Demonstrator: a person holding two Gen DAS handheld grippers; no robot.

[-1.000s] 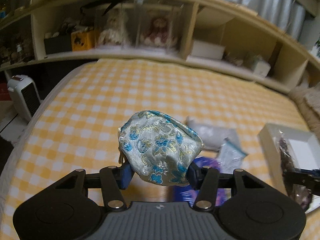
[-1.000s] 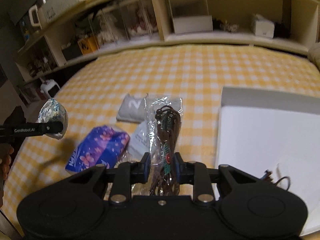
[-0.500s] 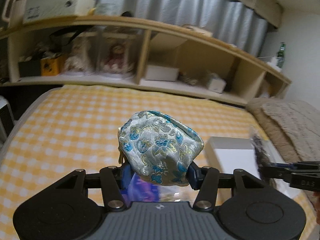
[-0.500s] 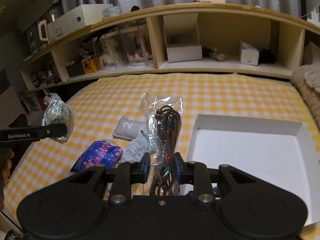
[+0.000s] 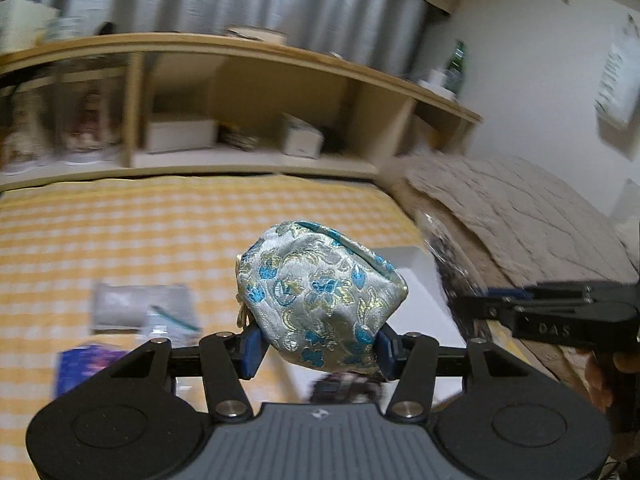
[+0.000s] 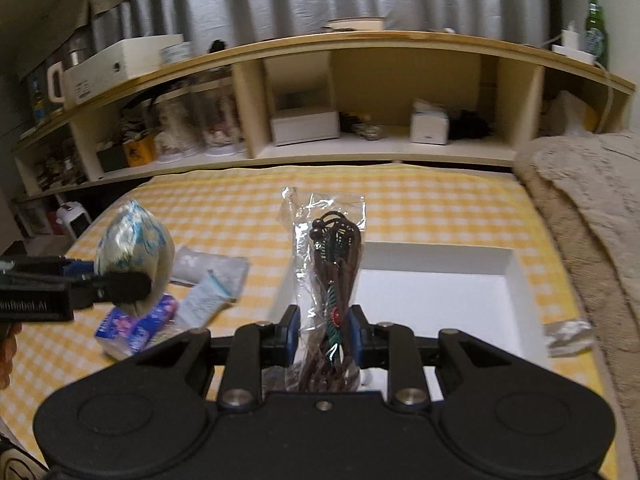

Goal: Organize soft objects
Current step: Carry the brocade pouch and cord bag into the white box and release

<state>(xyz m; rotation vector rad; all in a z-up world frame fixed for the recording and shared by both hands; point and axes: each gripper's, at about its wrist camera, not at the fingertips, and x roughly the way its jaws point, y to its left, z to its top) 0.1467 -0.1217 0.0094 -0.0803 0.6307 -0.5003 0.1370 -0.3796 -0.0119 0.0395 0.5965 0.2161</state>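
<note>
A silver brocade pouch (image 5: 320, 300) with blue and gold flowers is seen at the centre of the left wrist view, its long axis slanting from upper left to lower right and its seamed edge turned up and to the right; it is clamped between the blue pads of the left hand-held gripper (image 5: 318, 350), raised above the yellow checked bed (image 5: 140, 232). In the right wrist view a clear plastic bag (image 6: 326, 276) of brown cord is held upright, its long axis running up the frame, pinched low down by the narrowly closed right hand-held gripper (image 6: 324, 340). It is held at the left edge of the open white box (image 6: 440, 300) lying on the bed. Both grippers are tilted downward.
</note>
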